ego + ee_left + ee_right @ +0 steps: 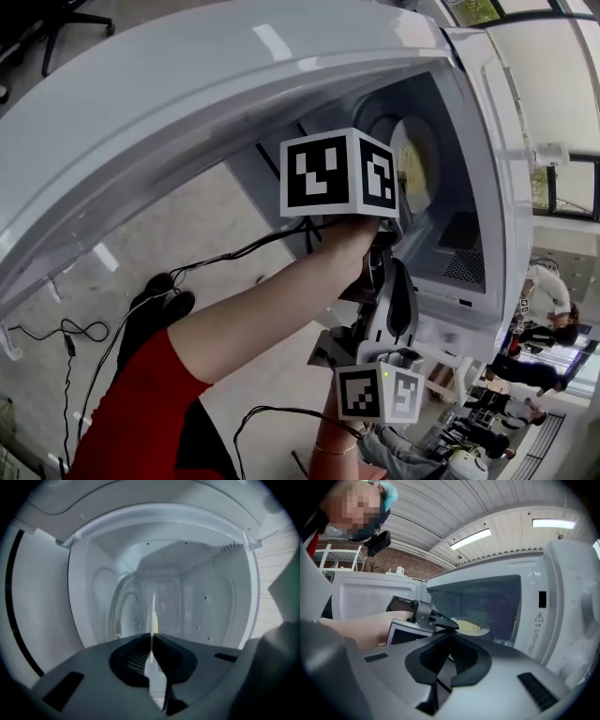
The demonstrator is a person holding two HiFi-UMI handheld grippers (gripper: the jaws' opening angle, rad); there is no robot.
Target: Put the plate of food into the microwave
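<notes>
Left tool (152,644): closed narrowly on the rim of the plate (480,631), which is seen edge-on as a thin white line between its jaws in the left gripper view.
Right tool (450,641): jaws brought together with nothing between them; it is held outside the microwave (562,588), pointed at the opening.
Plate: held level by the left tool just inside the microwave's open front; whether it touches the cavity floor cannot be told.
Food (468,626): a pale yellow heap is carried on the middle of the plate.
Microwave: a white casing with a pale cavity; a warning label (538,617) is seen on the frame right of the opening.
Door (370,590): swung fully open to the left, its white inner face turned towards the right tool's camera.
Cavity (178,592): the back wall and both side walls are seen past the plate in the left gripper view.
Marker cubes: one (337,173) is carried on the left tool at the opening, the other (380,392) on the right tool lower down in the head view.
Arm (272,309): bare, with a red sleeve (141,412), stretched to the left tool.
Floor (187,234): grey, crossed by black cables (234,253).
Ceiling lights (471,538): two lit strips are seen above the microwave.
</notes>
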